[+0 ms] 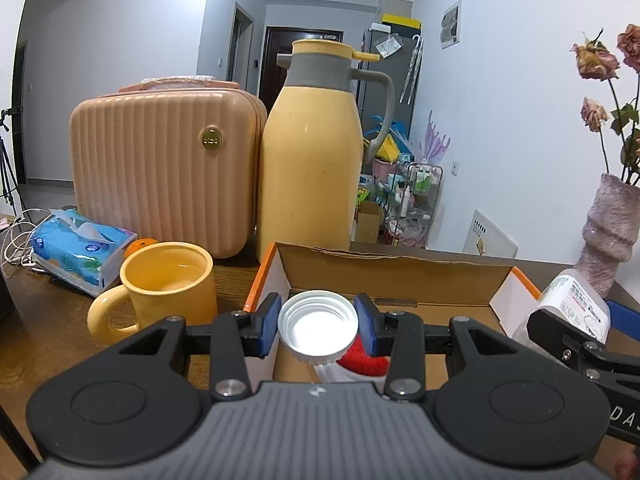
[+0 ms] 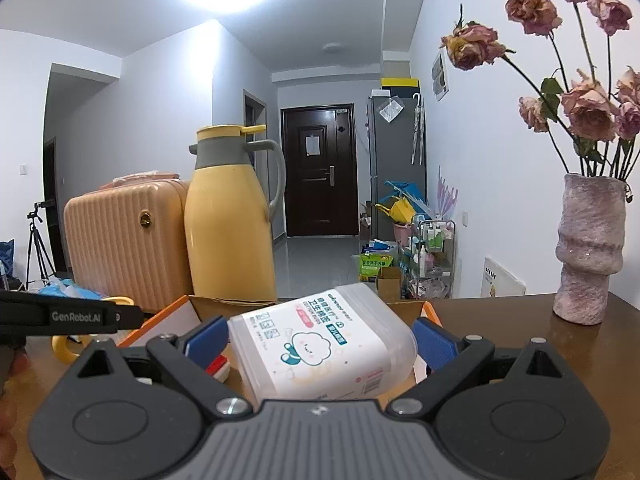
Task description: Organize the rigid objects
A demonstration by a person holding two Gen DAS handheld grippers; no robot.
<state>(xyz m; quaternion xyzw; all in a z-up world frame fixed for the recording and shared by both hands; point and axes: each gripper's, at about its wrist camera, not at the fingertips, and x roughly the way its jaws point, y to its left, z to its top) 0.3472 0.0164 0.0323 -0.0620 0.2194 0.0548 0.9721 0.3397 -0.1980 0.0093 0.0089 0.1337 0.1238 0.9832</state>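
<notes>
My left gripper (image 1: pixel 318 326) is shut on a white screw cap (image 1: pixel 318 328). The cap's hollow side faces me, and it hangs over the near left part of an open cardboard box with orange edges (image 1: pixel 384 272). A red and white item (image 1: pixel 366 362) lies in the box below the cap. My right gripper (image 2: pixel 320 342) is shut on a clear plastic cotton swab box with a white label (image 2: pixel 320 340), tilted above the cardboard box (image 2: pixel 172 312). That swab box (image 1: pixel 576 304) also shows at the right edge of the left wrist view.
A yellow mug (image 1: pixel 172 284) stands just left of the cardboard box. A tissue pack (image 1: pixel 80 244) and an orange (image 1: pixel 140 246) lie further left. Behind them are a ribbed peach case (image 1: pixel 160 168) and a tall yellow thermos (image 1: pixel 312 152). A vase of dried roses (image 2: pixel 590 252) stands at the right.
</notes>
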